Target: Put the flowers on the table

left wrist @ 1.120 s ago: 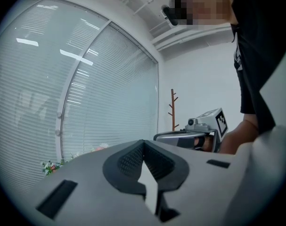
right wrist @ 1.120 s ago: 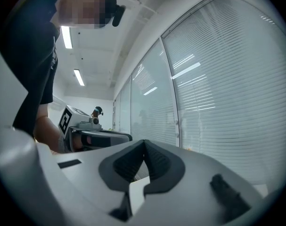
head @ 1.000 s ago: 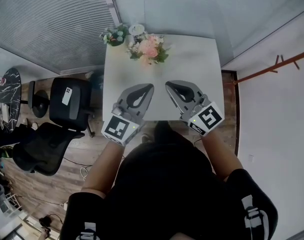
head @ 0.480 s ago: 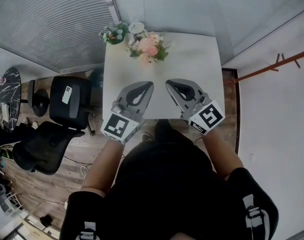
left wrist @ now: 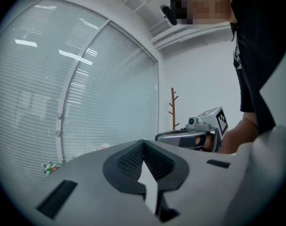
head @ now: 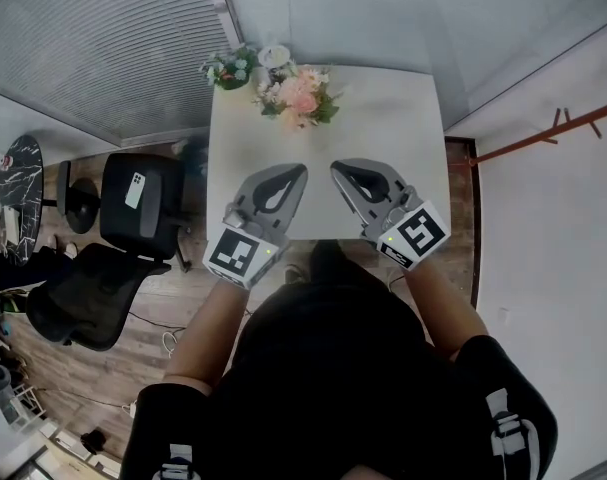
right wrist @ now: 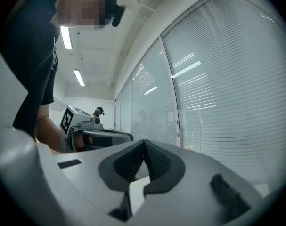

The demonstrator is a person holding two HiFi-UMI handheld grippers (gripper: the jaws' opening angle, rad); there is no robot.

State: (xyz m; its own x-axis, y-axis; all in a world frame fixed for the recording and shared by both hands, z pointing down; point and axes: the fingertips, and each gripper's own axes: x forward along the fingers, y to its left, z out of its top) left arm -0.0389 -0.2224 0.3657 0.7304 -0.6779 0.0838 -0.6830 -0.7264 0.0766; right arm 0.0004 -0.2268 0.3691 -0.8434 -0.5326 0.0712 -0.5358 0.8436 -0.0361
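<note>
A pink and white bouquet (head: 297, 95) lies on the white table (head: 383, 138) near its far edge. A second, smaller bunch with green leaves (head: 229, 69) sits at the table's far left corner. My left gripper (head: 298, 172) and right gripper (head: 339, 171) hover side by side over the table's near half, both shut and empty, tips angled toward each other. In the left gripper view the left gripper (left wrist: 143, 143) has its jaws together, with the small bunch (left wrist: 50, 166) far off at the left. The right gripper (right wrist: 143, 143) is likewise shut.
A white round object (head: 273, 57) sits at the table's far edge between the bunches. Black office chairs (head: 138, 206) stand on the wooden floor to the left. A wooden coat rack (head: 558, 128) stands at the right. Window blinds (head: 103, 38) run behind the table.
</note>
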